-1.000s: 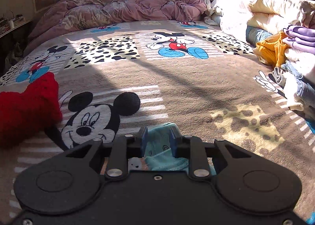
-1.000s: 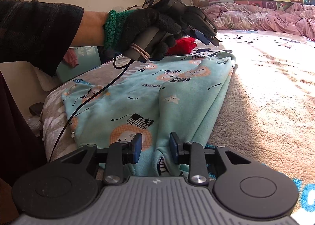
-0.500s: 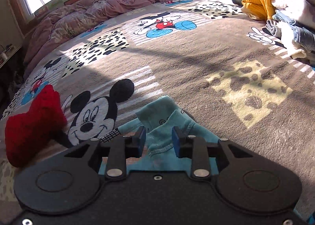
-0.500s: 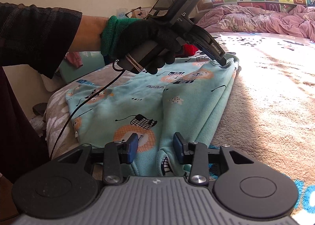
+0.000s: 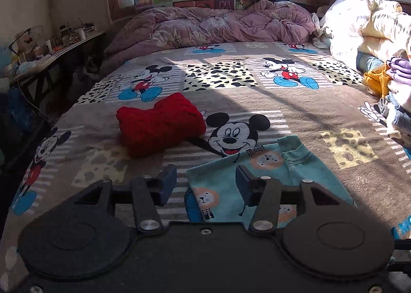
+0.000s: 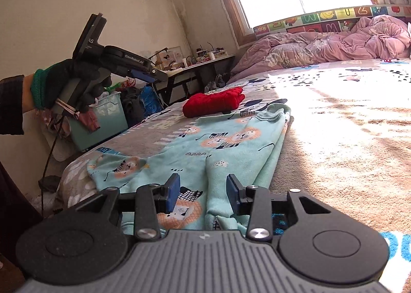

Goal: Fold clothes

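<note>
Teal child's trousers with a lion print (image 6: 221, 144) lie flat on the bed, folded lengthwise; the waistband end shows in the left wrist view (image 5: 272, 172). My left gripper (image 5: 205, 184) is open and empty, raised above the bed's left edge; it also shows in the right wrist view (image 6: 151, 77), held in a black-gloved hand, away from the cloth. My right gripper (image 6: 203, 194) is open just above the trousers' near leg end, with the cloth between and below the fingers.
A folded red knit garment (image 5: 159, 123) lies beyond the trousers on the Mickey Mouse blanket (image 5: 282, 103). A pile of clothes (image 5: 388, 80) lies at the right. A pink quilt (image 5: 218, 26) lies at the headboard. A cluttered side table (image 6: 195, 62) and a teal bin (image 6: 102, 121) stand left of the bed.
My left gripper let go of the waistband, opened wide and lifted back to the left. My right gripper opened wider over the leg end. The trousers now lie flat.
</note>
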### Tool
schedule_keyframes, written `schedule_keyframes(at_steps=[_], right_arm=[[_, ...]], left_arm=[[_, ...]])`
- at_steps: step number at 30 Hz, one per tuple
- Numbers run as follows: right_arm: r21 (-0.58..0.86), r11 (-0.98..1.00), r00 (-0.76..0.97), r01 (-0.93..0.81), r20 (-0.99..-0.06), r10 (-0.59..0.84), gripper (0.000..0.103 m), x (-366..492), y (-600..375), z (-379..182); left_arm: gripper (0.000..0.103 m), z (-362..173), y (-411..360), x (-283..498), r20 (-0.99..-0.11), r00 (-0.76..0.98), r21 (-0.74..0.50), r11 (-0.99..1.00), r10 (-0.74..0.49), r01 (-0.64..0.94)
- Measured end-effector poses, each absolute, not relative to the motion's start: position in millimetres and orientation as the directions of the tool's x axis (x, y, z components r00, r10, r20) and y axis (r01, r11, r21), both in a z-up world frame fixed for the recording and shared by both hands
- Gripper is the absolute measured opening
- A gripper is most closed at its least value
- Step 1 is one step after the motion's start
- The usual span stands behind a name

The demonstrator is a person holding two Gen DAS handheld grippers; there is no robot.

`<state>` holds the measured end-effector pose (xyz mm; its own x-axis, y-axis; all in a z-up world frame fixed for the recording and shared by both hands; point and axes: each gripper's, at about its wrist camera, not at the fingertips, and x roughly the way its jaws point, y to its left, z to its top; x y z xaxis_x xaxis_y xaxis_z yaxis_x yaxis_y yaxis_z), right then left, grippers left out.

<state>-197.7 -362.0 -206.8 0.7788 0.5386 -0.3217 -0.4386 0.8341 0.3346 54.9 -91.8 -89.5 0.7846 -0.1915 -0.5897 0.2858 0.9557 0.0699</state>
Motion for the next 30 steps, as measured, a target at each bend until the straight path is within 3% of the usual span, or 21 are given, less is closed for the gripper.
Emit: schedule_keyframes(at_steps=[4, 9, 17, 25, 30], right_arm=[[0.334, 0.845, 0.791, -0.419, -0.323, 0.52, 0.041, -210, -352, -206], [0.272, 0.847, 0.771, -0.457, -0.355, 0.529, 0.046, -230, -316, -207], [0.219, 0.826, 0.704, -0.519, -0.439, 0.559, 0.052, -244, -267, -220], [0.226, 0.84, 0.717, -0.493, -0.441, 0.54, 0.057, -247, -267, -222], [0.208, 0.85, 0.739, -0.483, -0.425, 0.524, 0.058, -247, -269, -221]], left_arm=[[0.053, -100, -32, 20, -0.601, 0.782, -0.04, 0.984, -0.164, 0.176], [0.054, -135, 42, -11, -0.683, 0.727, -0.16, 0.985, -0.066, -0.062], [0.053, -174, 142, -45, -0.746, 0.666, -0.405, 0.809, -0.023, -0.426], [0.053, -202, 157, -47, -0.731, 0.668, -0.537, 0.721, -0.139, -0.438], [0.052, -216, 155, -41, -0.707, 0.692, -0.561, 0.713, -0.148, -0.42]])
